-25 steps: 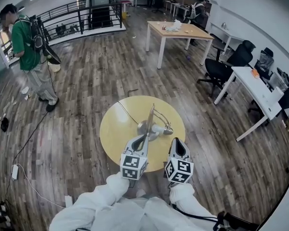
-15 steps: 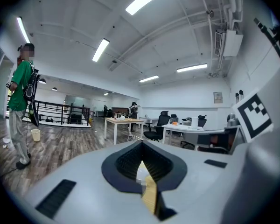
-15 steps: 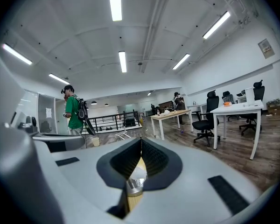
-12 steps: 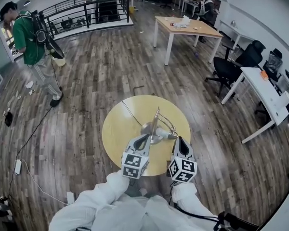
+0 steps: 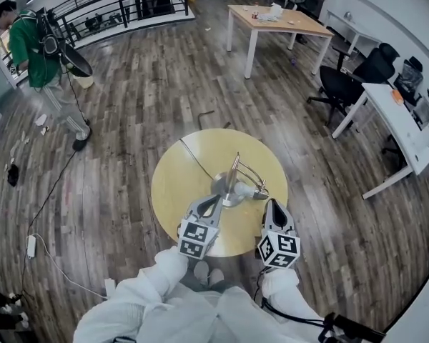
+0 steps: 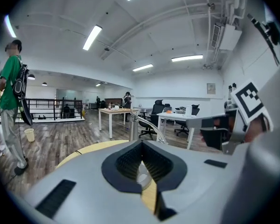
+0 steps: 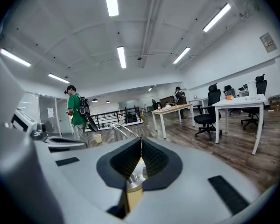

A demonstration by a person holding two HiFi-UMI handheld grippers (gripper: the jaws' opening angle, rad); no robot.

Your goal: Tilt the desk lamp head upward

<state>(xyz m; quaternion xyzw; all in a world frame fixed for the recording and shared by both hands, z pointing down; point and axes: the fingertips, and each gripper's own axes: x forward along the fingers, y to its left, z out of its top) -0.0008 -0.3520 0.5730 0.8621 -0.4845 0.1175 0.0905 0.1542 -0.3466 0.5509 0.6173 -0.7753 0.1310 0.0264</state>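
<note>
Desk lamp (image 5: 236,186) stands about mid-way on the round yellow counter (image 5: 179,184): metal base (image 5: 222,190) flat on the top, arm leaning up and away, lamp head (image 5: 244,190) low and pointing to the right of the head view. A thin cable (image 5: 194,159) runs from it across the counter to the far edge. Left gripper (image 5: 214,199) sits at the near side of the base, fingers (image 6: 128,161) pressed together with nothing between them; can't tell if the tip touches the base. Right gripper (image 5: 273,204) is just short of the lamp head, fingers (image 7: 151,158) also together and empty. The only markings up close are black-and-white square markers on the left cube (image 5: 193,239) and the right cube (image 5: 278,249). A framed notice (image 6: 211,88) hangs on the far white wall, too small to read. The person holding the grippers wears white sleeves (image 5: 150,291). The room is an open office with a dark wood-plank floor (image 5: 129,120), a wood-top table (image 5: 275,21) with clutter on it, a white desk (image 5: 393,120) along the right wall, a black office chair (image 5: 347,84), and a black railing (image 5: 121,6) at the back. A person in a green shirt (image 5: 28,45) stands far left. A white power adapter (image 5: 31,245) and its lead lie on the floor. Strip lights (image 6: 92,36) line the white ceiling.
</note>
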